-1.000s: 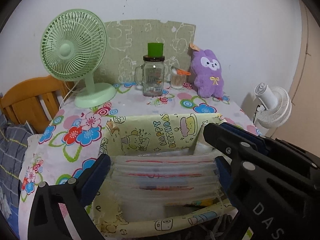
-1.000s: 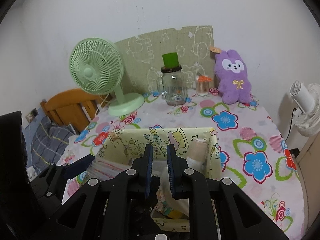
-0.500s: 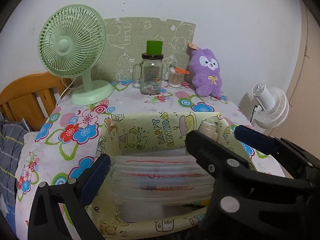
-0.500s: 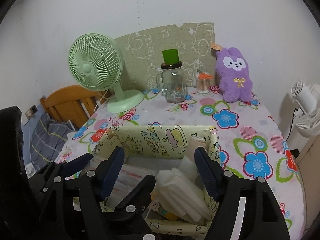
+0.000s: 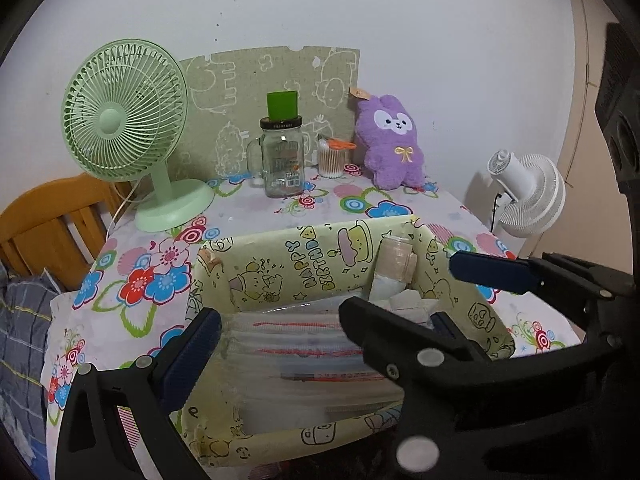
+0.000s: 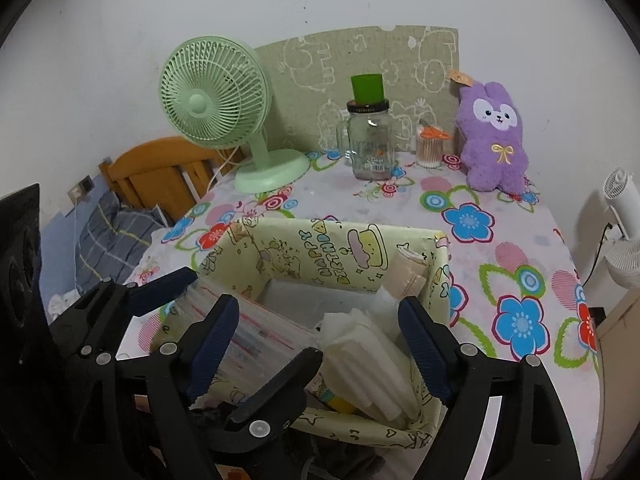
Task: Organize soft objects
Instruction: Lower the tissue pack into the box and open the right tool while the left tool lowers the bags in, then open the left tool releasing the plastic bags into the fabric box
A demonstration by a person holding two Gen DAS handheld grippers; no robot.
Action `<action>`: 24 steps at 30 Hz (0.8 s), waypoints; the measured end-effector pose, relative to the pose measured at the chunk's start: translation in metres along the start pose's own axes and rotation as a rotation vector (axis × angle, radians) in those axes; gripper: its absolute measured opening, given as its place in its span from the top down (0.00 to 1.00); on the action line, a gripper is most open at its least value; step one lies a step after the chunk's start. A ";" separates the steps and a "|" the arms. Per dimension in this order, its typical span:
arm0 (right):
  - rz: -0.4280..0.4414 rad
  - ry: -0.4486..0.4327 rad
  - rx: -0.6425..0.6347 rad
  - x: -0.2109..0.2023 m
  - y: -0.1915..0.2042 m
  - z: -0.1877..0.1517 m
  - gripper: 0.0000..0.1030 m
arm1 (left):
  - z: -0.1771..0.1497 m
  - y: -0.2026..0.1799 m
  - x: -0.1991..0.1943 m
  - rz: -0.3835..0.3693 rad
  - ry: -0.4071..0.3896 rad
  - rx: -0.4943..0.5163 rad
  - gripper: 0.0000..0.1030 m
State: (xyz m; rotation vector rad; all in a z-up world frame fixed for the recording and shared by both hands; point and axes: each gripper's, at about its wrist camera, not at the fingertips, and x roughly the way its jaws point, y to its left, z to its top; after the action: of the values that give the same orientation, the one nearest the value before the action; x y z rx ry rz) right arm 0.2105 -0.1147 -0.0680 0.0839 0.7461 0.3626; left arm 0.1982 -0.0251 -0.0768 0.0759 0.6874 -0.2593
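My yellow cartoon-print box (image 6: 320,256) sits at the table's near edge, with clear zip bags (image 6: 256,332) stacked along its left side and soft white pads (image 6: 364,356) on its right. Both should be light and limp, best pinched at an upper edge. My right gripper (image 6: 320,344) hangs wide open and empty over the box; my left gripper (image 5: 320,344) likewise. Only the right view shows the pads.

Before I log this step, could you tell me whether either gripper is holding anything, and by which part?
Nothing is held. The right gripper is wide open above the white pads in the yellow box; the left gripper is open over the clear bags.
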 end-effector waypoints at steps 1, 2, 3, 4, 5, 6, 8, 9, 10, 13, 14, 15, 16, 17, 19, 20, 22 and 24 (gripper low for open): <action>-0.021 0.008 -0.001 0.002 0.000 0.000 0.18 | -0.001 0.000 0.001 0.001 0.001 0.004 0.00; -0.041 0.014 -0.004 0.004 -0.001 0.001 0.18 | -0.001 0.000 0.002 0.000 0.001 0.009 0.00; -0.057 0.017 -0.006 0.006 -0.002 0.002 0.18 | -0.001 0.000 0.002 -0.001 0.002 0.016 0.00; -0.079 0.017 -0.008 0.008 -0.003 0.002 0.18 | -0.002 -0.001 0.002 -0.001 0.002 0.023 0.00; -0.095 0.018 -0.008 0.010 -0.004 0.002 0.18 | -0.002 -0.002 0.003 0.001 0.002 0.037 0.00; -0.115 0.021 -0.011 0.012 -0.004 0.003 0.18 | -0.003 -0.003 0.003 0.000 -0.001 0.047 0.00; -0.133 0.036 -0.014 0.017 -0.007 0.004 0.18 | -0.003 -0.004 0.004 -0.002 0.000 0.054 0.00; -0.140 0.041 -0.013 0.020 -0.008 0.004 0.18 | -0.003 -0.003 0.005 -0.007 0.001 0.051 0.00; -0.148 0.044 -0.011 0.022 -0.010 0.004 0.18 | -0.003 -0.001 0.006 -0.016 0.004 0.042 0.00; -0.137 0.045 -0.024 0.024 -0.011 0.006 0.18 | -0.002 0.007 0.011 -0.043 0.020 0.019 0.00; -0.119 0.048 -0.029 0.024 -0.011 0.007 0.18 | -0.002 0.008 0.013 -0.053 0.026 0.019 0.00; -0.092 0.055 -0.035 0.025 -0.010 0.007 0.18 | -0.002 0.009 0.014 -0.060 0.028 0.022 0.00; -0.055 0.066 -0.045 0.025 -0.010 0.008 0.18 | -0.002 0.008 0.015 -0.064 0.031 0.026 0.00; -0.032 0.073 -0.056 0.025 -0.010 0.009 0.18 | -0.001 0.008 0.016 -0.068 0.034 0.035 0.00; -0.008 0.076 -0.078 0.025 -0.007 0.011 0.18 | 0.000 0.005 0.018 -0.067 0.038 0.066 0.00; 0.000 0.080 -0.094 0.025 -0.007 0.013 0.18 | 0.001 0.002 0.018 -0.065 0.037 0.087 0.00; 0.021 0.100 -0.122 0.028 -0.006 0.016 0.18 | 0.002 -0.002 0.019 -0.058 0.037 0.125 0.00; 0.037 0.124 -0.140 0.031 -0.007 0.018 0.18 | 0.003 -0.007 0.022 -0.055 0.040 0.170 0.00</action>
State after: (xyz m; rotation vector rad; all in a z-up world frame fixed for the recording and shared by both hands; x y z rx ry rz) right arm 0.2461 -0.1090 -0.0762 -0.0576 0.8405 0.4579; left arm 0.2144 -0.0367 -0.0885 0.2250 0.7074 -0.3690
